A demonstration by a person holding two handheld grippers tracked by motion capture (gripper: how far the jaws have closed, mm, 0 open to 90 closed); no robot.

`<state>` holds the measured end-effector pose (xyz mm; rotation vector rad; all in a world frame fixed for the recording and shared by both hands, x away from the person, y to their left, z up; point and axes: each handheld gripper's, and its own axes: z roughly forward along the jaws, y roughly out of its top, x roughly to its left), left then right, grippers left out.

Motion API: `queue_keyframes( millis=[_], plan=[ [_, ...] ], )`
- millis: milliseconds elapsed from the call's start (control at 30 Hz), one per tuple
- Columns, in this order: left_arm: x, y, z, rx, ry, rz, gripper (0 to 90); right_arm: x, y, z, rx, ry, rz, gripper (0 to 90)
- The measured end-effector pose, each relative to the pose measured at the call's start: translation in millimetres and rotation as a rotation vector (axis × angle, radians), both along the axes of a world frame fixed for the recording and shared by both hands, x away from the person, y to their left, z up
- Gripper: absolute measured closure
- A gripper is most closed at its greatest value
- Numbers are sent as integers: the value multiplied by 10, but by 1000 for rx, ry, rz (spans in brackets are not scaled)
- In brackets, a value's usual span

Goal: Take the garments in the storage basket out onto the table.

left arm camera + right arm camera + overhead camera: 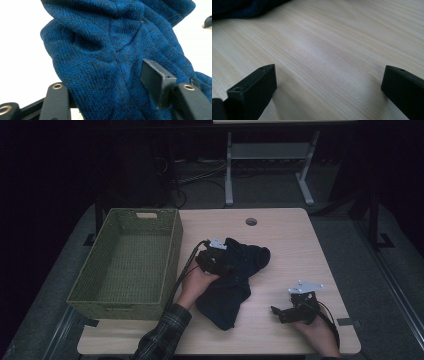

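Garment: dark blue knitted sweater (pixel 235 280) bunched mid-counter (pixel 280 235), right of the basket | handling: soft, light, floppy, best pinched at a thick fold | left gripper (pixel 220 265): fingers (pixel 156 80) parted over the knit, not clamping | right gripper (pixel 290 312): fingers (pixel 254 87) spread wide over bare counter, near right | green woven basket (pixel 127 295): far left, holds nothing.
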<state>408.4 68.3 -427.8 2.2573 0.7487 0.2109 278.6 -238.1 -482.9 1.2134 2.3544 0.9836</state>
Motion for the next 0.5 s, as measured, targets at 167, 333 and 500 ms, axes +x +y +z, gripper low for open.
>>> queue_keyframes(
  millis=[167,333,500],
  plan=[
    [-36,58,60,20,-11,46,286,0,0,0,0,-1,0,0],
    [-27,112,80,51,-8,85,189,0,0,0,0,-1,0,0],
    [-25,124,46,72,9,96,150,1,-1,0,-1,-1,1,0]
  ],
)
